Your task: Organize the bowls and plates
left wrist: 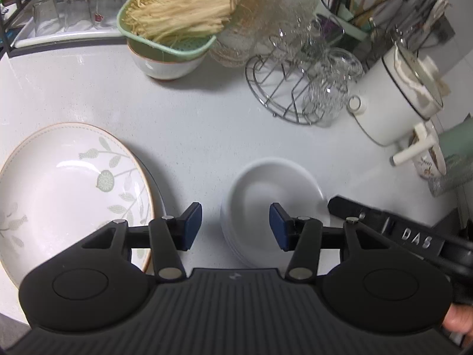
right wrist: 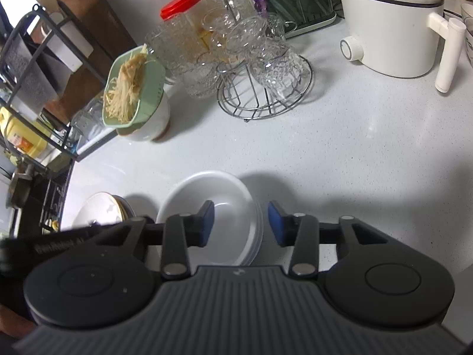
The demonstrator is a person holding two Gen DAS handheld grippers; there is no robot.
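Both tools stand with jaws apart and grip nothing: the left tool (left wrist: 235, 226) straddles the left rim of the white stack (left wrist: 275, 207), the right tool (right wrist: 241, 223) its right rim, pads clear of it. The stack of white bowls sits near the front edge of the counter (left wrist: 192, 112), and the leaf plate (left wrist: 68, 183) lies beside it toward the left edge, on another plate. Judged from this, the bowls are gathered; plates seem stacked too. The bowl under the colander (left wrist: 168, 26) at the back remains apart

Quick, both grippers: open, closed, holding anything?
Left gripper: open, holding nothing, fingers straddling the white bowl stack's rim.
Right gripper: open, holding nothing, same stack.
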